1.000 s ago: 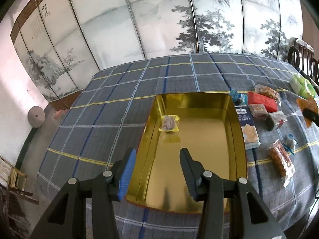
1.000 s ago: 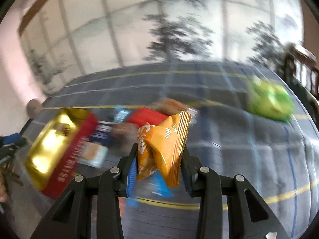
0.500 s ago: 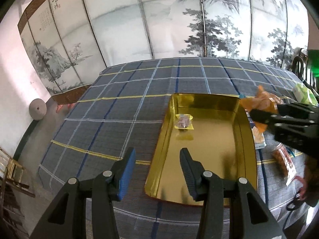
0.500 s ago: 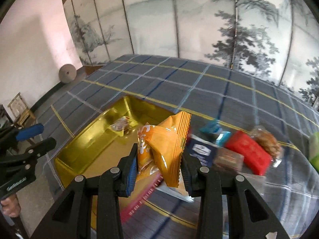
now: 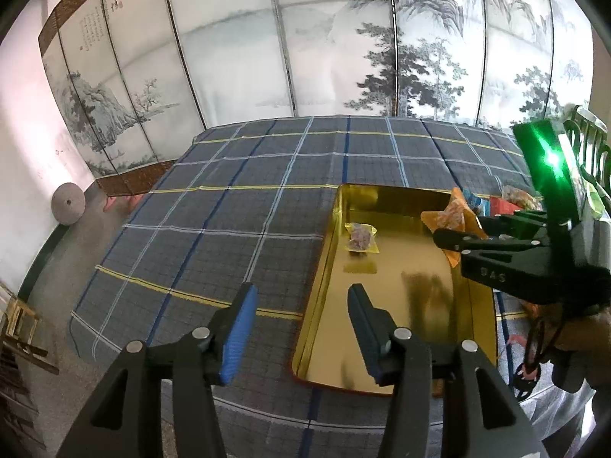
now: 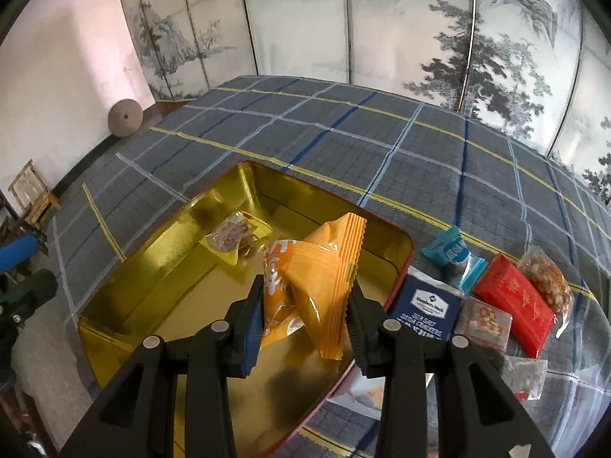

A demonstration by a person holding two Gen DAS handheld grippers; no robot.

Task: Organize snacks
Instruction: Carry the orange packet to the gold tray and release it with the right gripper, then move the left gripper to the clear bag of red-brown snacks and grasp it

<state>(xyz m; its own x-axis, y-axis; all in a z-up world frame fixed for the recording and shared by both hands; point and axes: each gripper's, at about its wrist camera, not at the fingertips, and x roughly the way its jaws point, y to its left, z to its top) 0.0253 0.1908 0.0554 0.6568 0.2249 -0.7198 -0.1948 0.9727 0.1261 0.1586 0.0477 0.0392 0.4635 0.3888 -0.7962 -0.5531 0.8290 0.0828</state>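
Note:
A gold tin tray [image 5: 382, 347] [image 6: 126, 305] lies on the plaid tablecloth. One small yellow-wrapped snack [image 5: 361, 237] [image 6: 233, 238] lies in its far part. My right gripper [image 6: 305, 322] is shut on an orange snack packet [image 6: 313, 286] and holds it above the tray's right side; the packet also shows in the left wrist view [image 5: 452, 221]. My left gripper [image 5: 299, 328] is open and empty, above the tray's near left edge.
Right of the tray lie a navy cracker pack [image 6: 429, 307], a light blue packet [image 6: 454, 257], a red packet [image 6: 515, 305], a clear bag of nuts [image 6: 548, 282] and small clear packets [image 6: 483, 322]. A painted folding screen stands behind the table.
My right gripper has carried the orange packet from the snack pile leftward to above the tray. The left gripper has drifted left and back, still open.

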